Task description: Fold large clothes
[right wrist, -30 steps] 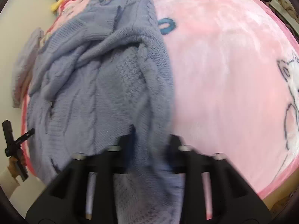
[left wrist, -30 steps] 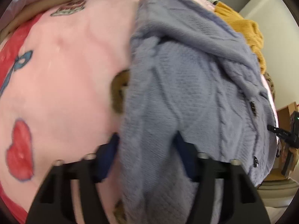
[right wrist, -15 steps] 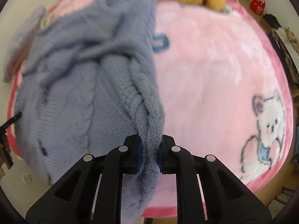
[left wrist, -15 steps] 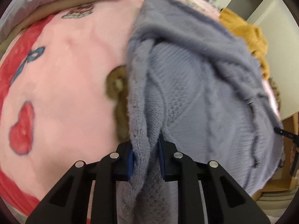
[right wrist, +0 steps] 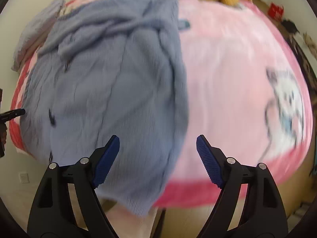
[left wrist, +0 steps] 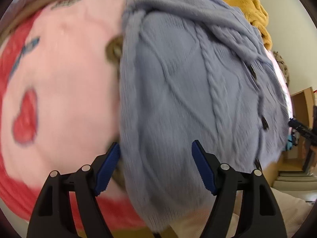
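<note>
Blue knit cardigan (left wrist: 178, 91) on pink blanket (left wrist: 65, 83), left hand-held gripper (left wrist: 155, 154) and right hand-held gripper (right wrist: 158, 148) both spread, no legible writing

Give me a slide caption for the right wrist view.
Right gripper open above blue-grey knit cardigan spread on pink cartoon blanket.

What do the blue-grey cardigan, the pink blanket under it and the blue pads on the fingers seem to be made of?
Blue-grey cardigan: knitted yarn, probably wool or acrylic; braided cable ribs and a matte, slightly fuzzy surface show.
Pink blanket: likely plush fleece; soft, faintly shiny pile with printed figures, though blur hides detail.
Blue pads: seemingly rubber or soft plastic, matte, with fine ridges, on black hard plastic fingers.
</note>
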A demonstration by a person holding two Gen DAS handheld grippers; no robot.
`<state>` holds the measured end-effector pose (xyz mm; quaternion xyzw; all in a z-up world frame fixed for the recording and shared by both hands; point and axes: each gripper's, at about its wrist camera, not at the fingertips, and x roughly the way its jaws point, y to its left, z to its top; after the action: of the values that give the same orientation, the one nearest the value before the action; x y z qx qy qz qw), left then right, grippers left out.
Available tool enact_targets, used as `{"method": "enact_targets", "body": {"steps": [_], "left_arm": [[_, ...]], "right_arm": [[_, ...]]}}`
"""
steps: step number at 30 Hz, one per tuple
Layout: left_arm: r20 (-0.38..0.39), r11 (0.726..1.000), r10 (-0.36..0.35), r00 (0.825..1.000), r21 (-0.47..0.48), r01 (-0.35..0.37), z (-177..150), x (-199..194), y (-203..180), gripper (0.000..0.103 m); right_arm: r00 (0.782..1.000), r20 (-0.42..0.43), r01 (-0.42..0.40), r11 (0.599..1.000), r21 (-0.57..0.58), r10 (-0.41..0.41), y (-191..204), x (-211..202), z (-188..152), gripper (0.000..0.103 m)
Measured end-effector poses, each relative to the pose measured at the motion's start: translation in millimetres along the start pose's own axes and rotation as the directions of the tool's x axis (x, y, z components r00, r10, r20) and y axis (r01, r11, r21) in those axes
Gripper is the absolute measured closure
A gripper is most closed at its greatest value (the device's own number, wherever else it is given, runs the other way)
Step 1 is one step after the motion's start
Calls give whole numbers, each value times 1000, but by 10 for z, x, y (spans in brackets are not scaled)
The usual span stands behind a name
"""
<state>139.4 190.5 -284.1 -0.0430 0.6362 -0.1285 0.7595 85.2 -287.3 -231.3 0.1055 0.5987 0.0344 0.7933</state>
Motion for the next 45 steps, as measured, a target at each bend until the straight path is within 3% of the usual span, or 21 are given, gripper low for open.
{"method": "enact_targets", "body": {"steps": [3,7,9,12,15,20,25,27,34,36,37,39,45], "left_arm": [[-21,998,-32,999,-61,30,-273,30,56,30],[65,965,-86,994,-243,100,-648,-49,215,30],[110,954,-78,991,-282,106,-777,-93,241,30],[142,958,-42,989,-275,80,-876,-129,158,30],[169,954,-50,984,-285,97,-998,-198,119,28],[169,952,-49,984,-289,97,-1140,-259,134,28],[147,957,-57,987,-274,96,-1146,-70,65,28],[135,962,-61,989,-258,94,-1145,14,62,35],[120,973,-39,992,-220,65,-1114,151,32,40],[114,979,-4,993,-200,27,-1124,138,1,62],[118,980,3,993,-200,21,-1135,133,-15,67],[126,978,6,992,-206,20,-1135,131,-75,84],[133,978,16,991,-209,12,-1107,126,-269,90]], "right_arm": [[1000,-8,31,998,50,-30,21,4,-270,28],[1000,13,22,986,163,-24,-35,54,-560,28],[1000,26,4,984,177,-9,-43,71,-647,29],[998,63,-30,986,162,20,-15,42,-723,29],[996,69,-70,981,181,59,21,31,-765,29],[994,81,-87,981,172,74,24,-37,-828,28],[996,59,-80,981,176,70,4,4,-921,28],[996,46,-79,978,193,71,10,52,-951,27],[996,23,-87,983,160,85,162,232,-995,27],[996,28,-91,984,155,88,189,256,-990,34],[995,28,-99,982,161,96,196,270,-989,39],[993,17,-119,977,176,118,200,287,-984,59],[992,-31,-121,983,138,126,246,212,-932,87]]}}
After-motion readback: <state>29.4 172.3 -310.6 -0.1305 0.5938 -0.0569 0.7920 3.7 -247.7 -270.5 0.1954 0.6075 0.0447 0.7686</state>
